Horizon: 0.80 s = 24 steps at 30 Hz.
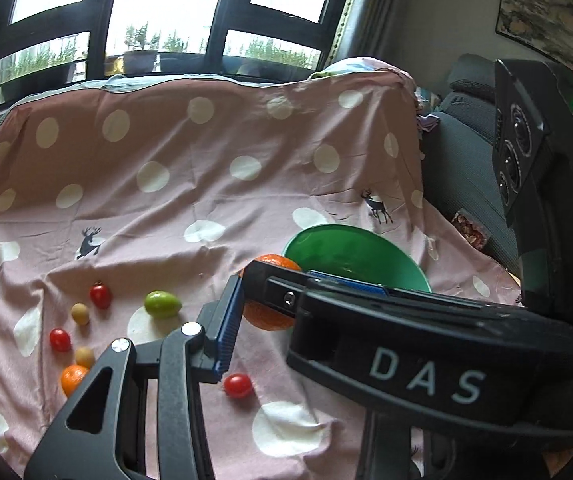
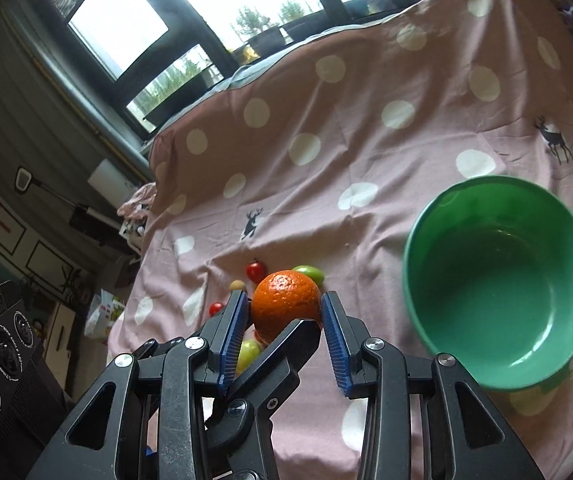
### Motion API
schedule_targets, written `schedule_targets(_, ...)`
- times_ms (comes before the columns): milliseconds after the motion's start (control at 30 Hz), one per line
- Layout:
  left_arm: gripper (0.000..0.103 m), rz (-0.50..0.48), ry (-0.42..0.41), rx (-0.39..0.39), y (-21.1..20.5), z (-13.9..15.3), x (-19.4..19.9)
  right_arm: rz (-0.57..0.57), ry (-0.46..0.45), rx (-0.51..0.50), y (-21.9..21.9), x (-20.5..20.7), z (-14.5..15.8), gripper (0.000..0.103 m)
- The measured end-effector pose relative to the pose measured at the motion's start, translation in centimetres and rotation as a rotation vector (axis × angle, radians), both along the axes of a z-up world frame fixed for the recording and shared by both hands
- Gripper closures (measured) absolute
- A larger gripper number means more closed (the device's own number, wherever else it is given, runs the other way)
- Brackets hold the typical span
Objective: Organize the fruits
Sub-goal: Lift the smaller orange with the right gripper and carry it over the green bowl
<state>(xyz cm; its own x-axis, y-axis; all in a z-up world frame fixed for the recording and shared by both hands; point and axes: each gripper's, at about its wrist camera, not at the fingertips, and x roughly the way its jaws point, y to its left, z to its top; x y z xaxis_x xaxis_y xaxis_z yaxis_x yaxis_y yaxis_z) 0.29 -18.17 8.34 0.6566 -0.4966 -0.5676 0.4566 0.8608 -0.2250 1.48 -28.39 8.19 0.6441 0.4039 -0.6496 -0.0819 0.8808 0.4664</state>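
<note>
An orange (image 2: 286, 296) hangs above the pink dotted sheet (image 2: 326, 160), with my right gripper (image 2: 284, 305) shut on it by both blue pads. My left gripper (image 1: 274, 300) crosses from the side. Its left pad (image 1: 228, 328) presses the same orange (image 1: 266, 320), and one of its black fingers (image 2: 282, 348) touches the fruit's underside. An empty green bowl (image 2: 498, 280) stands on the sheet to the right, partly hidden behind the right gripper's housing (image 1: 406, 364). Loose on the sheet lie a green fruit (image 1: 162, 304), red cherry tomatoes (image 1: 100, 295), tan fruits (image 1: 80, 314) and a second orange (image 1: 72, 378).
The sheet rises over a backrest (image 1: 206, 140) behind the fruit, below a window. A dark cushion (image 1: 466, 140) sits to the right of the sheet. Another cherry tomato (image 1: 238, 385) lies near the front. A second green fruit (image 2: 248, 354) shows under the held orange.
</note>
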Motion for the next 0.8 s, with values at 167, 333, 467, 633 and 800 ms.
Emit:
schedule_targets(167,0.064,-0.081,-0.011,-0.013,-3.5,0.1,0.9,-0.097,-0.010,0.007,-3.9,0.0,0.2,0.062)
schedule_targets(333,0.064,-0.147,0.013,-0.026,-6.3,-0.6,1.8,-0.178,0.009,0.012,-7.1,0.0,-0.4,0.062)
schedule_targets(467,0.065,-0.185,0.052,-0.031,-8.1,-1.7,2.6,-0.225,0.039,0.013,-9.0,0.4,-1.3,0.062)
schedule_targets(633,0.065,-0.209,0.119,-0.036,-9.5,-3.3,3.4,-0.267,0.104,0.018,-10.8,1.0,-2.9,0.062)
schedule_targets(800,0.065,-0.223,0.177,-0.036,-10.2,-4.8,4.2,-0.287,0.164,0.012,-11.6,1.5,-4.5,0.062)
